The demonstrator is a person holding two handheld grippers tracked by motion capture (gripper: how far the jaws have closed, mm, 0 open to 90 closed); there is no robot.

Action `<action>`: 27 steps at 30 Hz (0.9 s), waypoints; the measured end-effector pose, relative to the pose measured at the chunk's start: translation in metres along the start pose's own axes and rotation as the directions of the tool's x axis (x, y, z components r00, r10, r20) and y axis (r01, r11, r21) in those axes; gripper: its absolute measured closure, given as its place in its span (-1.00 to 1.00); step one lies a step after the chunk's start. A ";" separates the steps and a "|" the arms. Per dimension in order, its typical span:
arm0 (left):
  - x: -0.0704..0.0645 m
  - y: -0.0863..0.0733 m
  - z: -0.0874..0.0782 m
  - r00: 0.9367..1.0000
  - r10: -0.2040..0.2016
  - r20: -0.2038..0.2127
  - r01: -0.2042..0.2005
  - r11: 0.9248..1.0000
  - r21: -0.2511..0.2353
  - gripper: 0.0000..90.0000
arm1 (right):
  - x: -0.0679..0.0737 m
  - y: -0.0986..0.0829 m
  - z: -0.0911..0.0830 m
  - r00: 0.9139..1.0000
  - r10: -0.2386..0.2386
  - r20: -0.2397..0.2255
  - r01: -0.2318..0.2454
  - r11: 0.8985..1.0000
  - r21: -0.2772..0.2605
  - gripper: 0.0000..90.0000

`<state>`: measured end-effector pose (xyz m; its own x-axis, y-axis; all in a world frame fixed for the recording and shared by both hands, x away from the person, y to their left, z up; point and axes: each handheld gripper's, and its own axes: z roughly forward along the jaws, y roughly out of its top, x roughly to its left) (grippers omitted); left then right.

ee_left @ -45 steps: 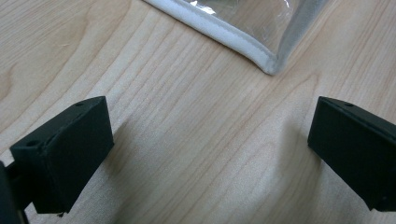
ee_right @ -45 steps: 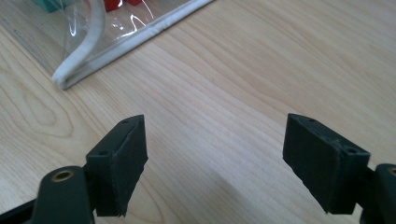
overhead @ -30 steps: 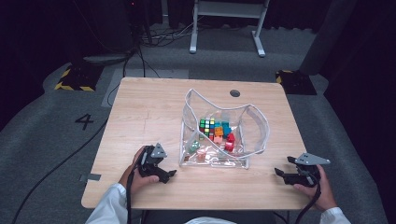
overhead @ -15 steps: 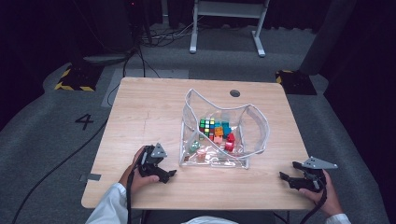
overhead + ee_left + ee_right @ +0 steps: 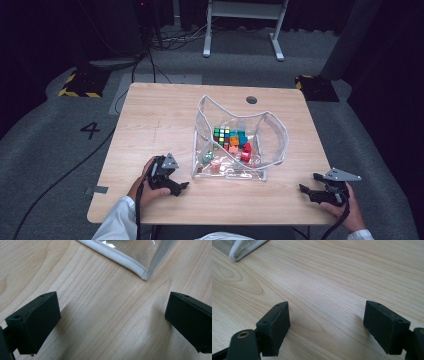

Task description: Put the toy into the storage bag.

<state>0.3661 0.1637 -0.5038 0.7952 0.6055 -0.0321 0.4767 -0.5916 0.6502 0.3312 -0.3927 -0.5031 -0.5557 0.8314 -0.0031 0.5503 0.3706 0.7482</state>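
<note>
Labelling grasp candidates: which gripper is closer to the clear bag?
The left gripper. It sits just off the bag's near-left corner, while the right gripper rests farther out near the table's right edge.

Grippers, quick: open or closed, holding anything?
Left gripper: open, holding nothing, low over the table near the clear bag.
Right gripper: open, holding nothing, at the table's right edge.

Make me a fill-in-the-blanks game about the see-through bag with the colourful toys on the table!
1. The clear plastic bag with white edging rests on a light ____ table.
2. The left gripper has its jaws ____, with nothing between them.
3. The colourful puzzle cube lies ____ the bag.
4. The right gripper is at the table's ____ edge, apart from the bag.

Missing words: wooden; open; inside; right
</note>
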 end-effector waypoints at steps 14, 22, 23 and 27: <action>-0.001 0.000 -0.001 1.000 -0.001 -0.011 0.001 1.000 0.000 -0.99 | 0.000 0.000 0.000 1.000 0.000 0.000 0.000 1.000 0.000 -0.53; -0.001 0.000 0.000 1.000 -0.001 -0.006 0.001 1.000 -0.001 -0.99 | 0.000 0.000 0.000 1.000 0.000 0.001 0.000 1.000 0.000 -0.53; -0.001 0.000 0.000 1.000 0.000 -0.006 0.000 1.000 -0.001 -0.99 | 0.000 0.000 0.000 1.000 0.000 0.000 0.000 1.000 0.000 -0.53; 0.000 0.000 0.000 1.000 -0.001 -0.005 0.001 1.000 -0.001 -0.99 | 0.000 0.000 0.000 1.000 0.001 0.001 -0.001 1.000 0.000 -0.53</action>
<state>0.3655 0.1638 -0.5037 0.7929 0.6087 -0.0285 0.4769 -0.5908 0.6508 0.3313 -0.3927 -0.5031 -0.5545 0.8322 -0.0036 0.5507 0.3702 0.7481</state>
